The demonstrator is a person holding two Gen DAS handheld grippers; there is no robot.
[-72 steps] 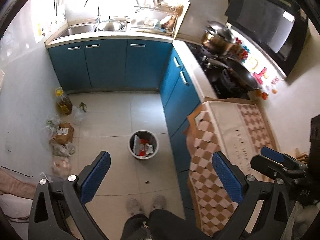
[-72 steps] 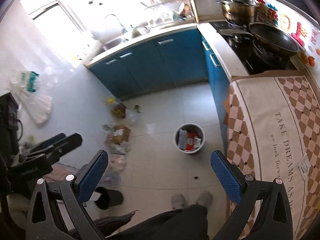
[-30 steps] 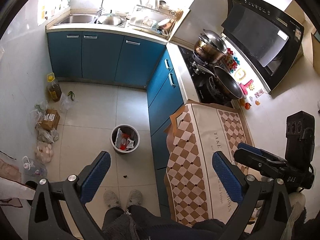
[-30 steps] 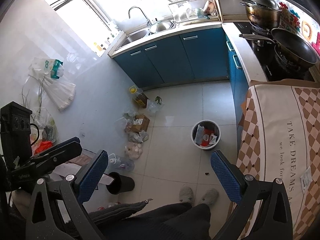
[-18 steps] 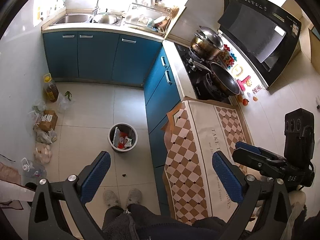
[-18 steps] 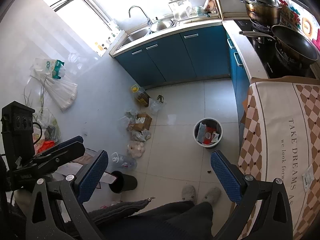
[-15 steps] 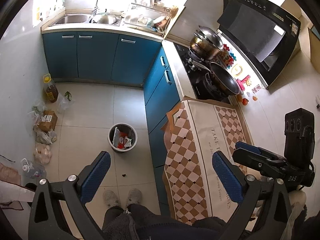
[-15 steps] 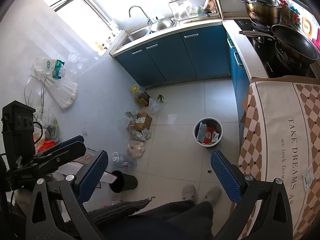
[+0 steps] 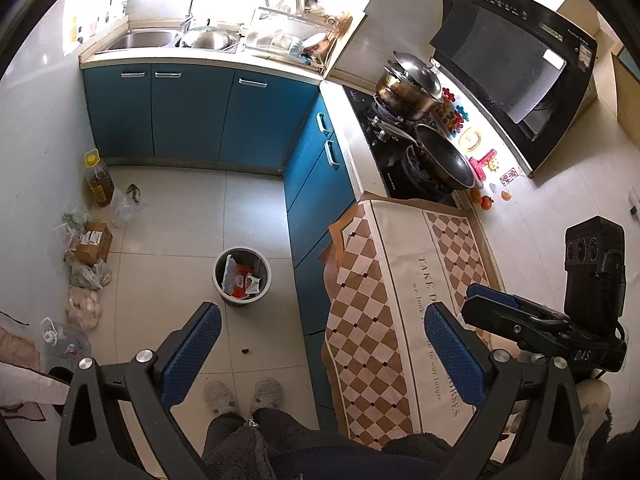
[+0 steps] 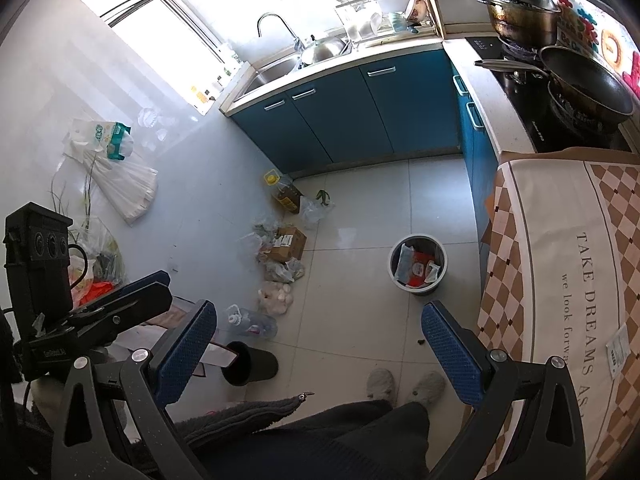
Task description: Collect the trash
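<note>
A grey trash bin [image 9: 240,302] [image 10: 424,290] stands on the floor tiles by the blue cabinets, with a red wrapper [image 9: 240,277] [image 10: 418,270] and white packets inside. A small dark scrap [image 9: 245,350] [image 10: 420,342] lies on the floor in front of the bin. My left gripper [image 9: 320,340] is held high above the floor, open and empty. My right gripper [image 10: 320,340] is also open and empty, high over the floor. A white paper slip [image 10: 618,346] lies on the checked cloth [image 10: 560,260].
Along the left wall sit a cardboard box [image 9: 94,242] [image 10: 286,244], several plastic bags, an oil bottle [image 9: 100,182] and a lying clear bottle [image 10: 252,324]. A black cylinder [image 10: 250,362] lies nearby. The person's slippers [image 9: 240,394] stand below me. Pans sit on the stove [image 9: 436,160].
Both grippers have risen and pulled back from the floor over the past seconds, so the bin looks smaller. In the last half second almost nothing moved. Both stayed open.
</note>
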